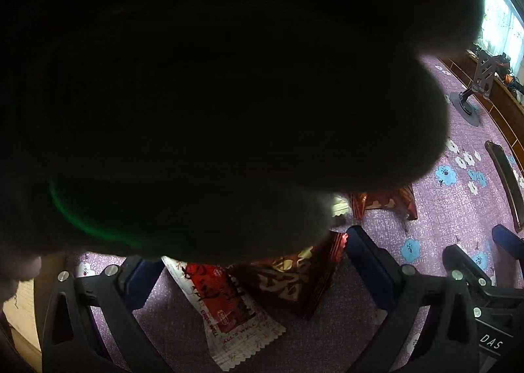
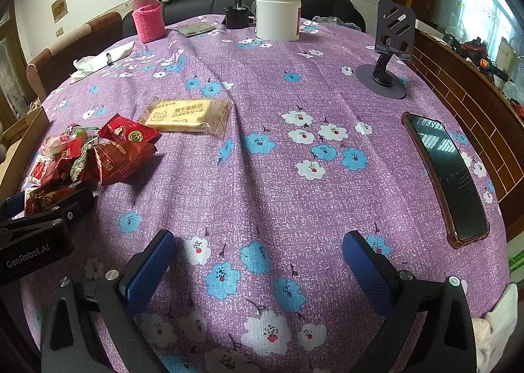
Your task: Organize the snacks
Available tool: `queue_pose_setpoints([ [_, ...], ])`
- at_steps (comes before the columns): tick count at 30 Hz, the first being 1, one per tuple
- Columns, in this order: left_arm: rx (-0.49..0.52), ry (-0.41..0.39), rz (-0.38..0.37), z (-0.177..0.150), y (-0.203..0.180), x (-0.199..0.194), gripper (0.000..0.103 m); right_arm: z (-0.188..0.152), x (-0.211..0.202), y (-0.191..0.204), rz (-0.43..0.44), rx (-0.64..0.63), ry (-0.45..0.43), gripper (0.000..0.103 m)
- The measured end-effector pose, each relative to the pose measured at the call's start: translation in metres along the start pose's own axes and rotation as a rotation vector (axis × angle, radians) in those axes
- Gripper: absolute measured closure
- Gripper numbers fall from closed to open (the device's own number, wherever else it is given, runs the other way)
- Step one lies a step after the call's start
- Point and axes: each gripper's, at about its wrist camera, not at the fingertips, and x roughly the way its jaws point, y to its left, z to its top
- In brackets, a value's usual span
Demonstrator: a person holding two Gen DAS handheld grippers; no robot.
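Snacks in red wrappers (image 2: 98, 157) are seen heaped at the left edge of the table (image 2: 294, 176), with a long pale biscuit packet (image 2: 188, 116) lying apart just beyond the heap, so the sorting is judged to be barely begun; no container for them can be made out. The left gripper (image 1: 255, 261) is held wide over a red-and-white packet (image 1: 226, 304) and a brown foil one (image 1: 294, 275), nothing being clasped; most of that view is blocked by something dark. The right gripper (image 2: 258, 261) is held wide and empty over bare cloth. "GenRobot.AI" is read on the left gripper's body, "DAS" on the right one's; the packet lettering is too small to be read with certainty.
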Motion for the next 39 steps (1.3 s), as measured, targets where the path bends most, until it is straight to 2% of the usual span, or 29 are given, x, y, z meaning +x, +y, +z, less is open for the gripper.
queue_pose_setpoints([
  [39, -0.001, 0.0, 0.0, -0.0017, -0.0045, 0.001, 0.0, 0.0, 0.0, 0.0001, 0.0, 0.0, 0.0, 0.001],
])
